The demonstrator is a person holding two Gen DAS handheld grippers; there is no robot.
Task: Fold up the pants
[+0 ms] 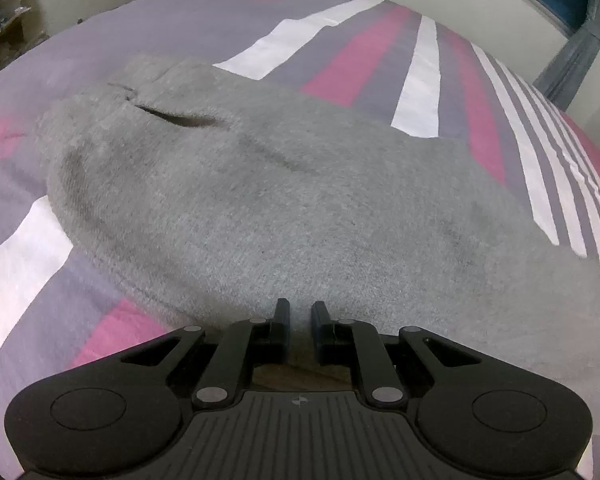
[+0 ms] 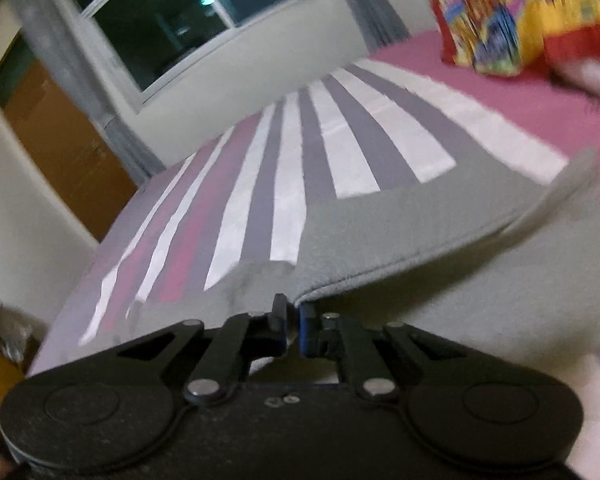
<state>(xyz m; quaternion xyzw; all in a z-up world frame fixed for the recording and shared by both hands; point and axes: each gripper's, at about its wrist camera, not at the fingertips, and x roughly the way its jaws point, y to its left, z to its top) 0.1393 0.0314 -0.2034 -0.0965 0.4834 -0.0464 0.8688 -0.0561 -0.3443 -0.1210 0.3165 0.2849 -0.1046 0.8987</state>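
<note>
Evidently your right gripper (image 2: 293, 312) pinches the grey fleece pants' (image 1: 236, 208) hem to lift the fold, while your left gripper (image 1: 300, 312), jaws nearly together, anchors the cloth on the striped bedspread (image 1: 424, 80).

No legible text, perhaps from blur

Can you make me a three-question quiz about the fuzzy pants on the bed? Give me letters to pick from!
1. Where are the pants? A on the striped bed cover B on the floor C on a chair
2. What colour are they? A blue B grey C green
3. What are the right tongs doing? A wide open B pinching a pants edge C holding a cup

Answers: 1 A, stripes show all around them. 2 B, the fuzzy cloth is grey. 3 B, the edge sits between closed tips.
</note>
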